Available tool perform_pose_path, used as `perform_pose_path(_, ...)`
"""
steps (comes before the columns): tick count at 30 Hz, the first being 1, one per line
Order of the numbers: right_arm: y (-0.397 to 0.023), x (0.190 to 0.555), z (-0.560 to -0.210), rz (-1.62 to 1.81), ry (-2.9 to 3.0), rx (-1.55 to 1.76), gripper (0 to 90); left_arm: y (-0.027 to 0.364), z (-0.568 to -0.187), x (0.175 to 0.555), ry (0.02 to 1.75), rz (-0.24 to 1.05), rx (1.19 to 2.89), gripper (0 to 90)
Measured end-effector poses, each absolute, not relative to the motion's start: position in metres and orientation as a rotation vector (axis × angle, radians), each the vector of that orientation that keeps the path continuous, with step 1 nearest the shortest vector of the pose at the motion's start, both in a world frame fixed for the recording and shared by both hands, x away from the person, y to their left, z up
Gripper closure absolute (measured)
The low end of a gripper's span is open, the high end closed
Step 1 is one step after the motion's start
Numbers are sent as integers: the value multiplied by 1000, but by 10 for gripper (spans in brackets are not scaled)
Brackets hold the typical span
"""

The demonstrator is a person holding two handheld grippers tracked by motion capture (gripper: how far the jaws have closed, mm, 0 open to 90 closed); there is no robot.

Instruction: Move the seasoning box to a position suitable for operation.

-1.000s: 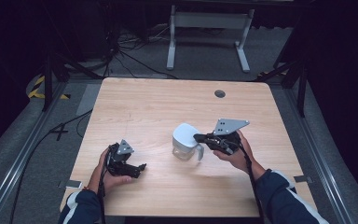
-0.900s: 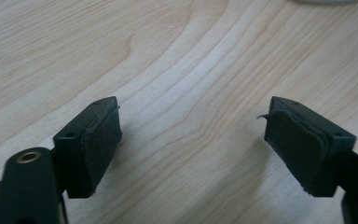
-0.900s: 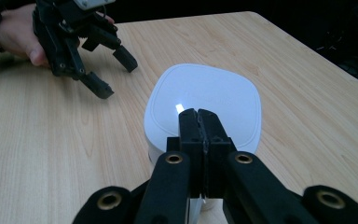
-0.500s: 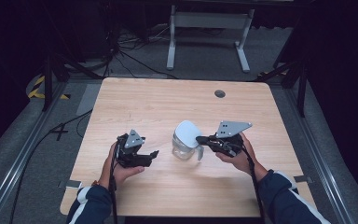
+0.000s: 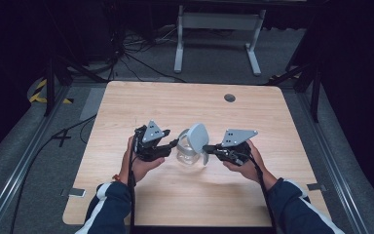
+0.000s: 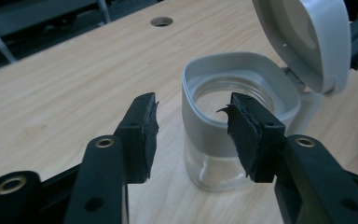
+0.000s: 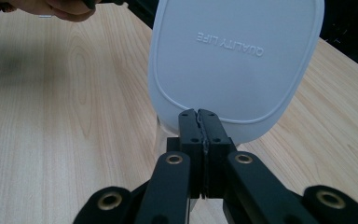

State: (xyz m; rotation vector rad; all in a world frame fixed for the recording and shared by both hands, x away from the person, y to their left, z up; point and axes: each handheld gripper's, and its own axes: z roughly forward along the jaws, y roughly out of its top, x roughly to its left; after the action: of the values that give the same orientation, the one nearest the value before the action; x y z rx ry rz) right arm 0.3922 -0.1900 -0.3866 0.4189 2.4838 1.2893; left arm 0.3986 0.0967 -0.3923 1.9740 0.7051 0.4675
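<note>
On the near half of the worktop (image 5: 126, 105), a little toward the middle between its left and right edges, stood a clear glass jar (image 5: 189, 157) with a grey collar around its mouth. Its white lid (image 5: 197, 137) was open, raised on the hinge at the right side of the jar and standing almost upright above it.

The left gripper (image 5: 171, 146) was held in the person's left hand (image 5: 139, 163), just beside the jar on its left side. In the left gripper view, its two jaws stood apart, with worn black pads (image 6: 145, 135). The jar (image 6: 235, 126) was seen behind them, mostly behind the right pad, and I could not tell if this pad touched the collar; nothing was clamped between the jaws. These jaws had just been closing, and the space between them was empty, with only the wood of the worktop behind it.

The right gripper (image 5: 208, 147) was in the right hand (image 5: 247, 165), on the right side of the jar. In the right gripper view its jaws were pressed together, pad against pad, at the lower edge of the lid (image 7: 235, 60), near the hinge. Whether a thin tab of the lid was pinched between them I could not tell. The words "QUALITY LIFE" were seen upside down on the lid there.

Farther away, near the far edge of the worktop and right of its middle, was a small round hole (image 5: 230, 97). Beyond the far edge, a white metal stand (image 5: 216, 34) stood on the dark floor.
</note>
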Motion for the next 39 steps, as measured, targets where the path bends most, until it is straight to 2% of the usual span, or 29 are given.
perform_pose_path(12,-191,394,-388,1297,2492,424,897,80,-384,404,633,478,1961,747)
perform_pose_path(17,-191,394,-388,1300,2493,422,898,76,-378,405,632,467,1933,792)
perform_pose_path(25,-193,394,-389,1306,2496,430,897,65,-365,401,587,448,1886,778)
perform_pose_path(39,-198,392,-387,1294,2496,429,898,50,-356,394,517,451,1901,787)
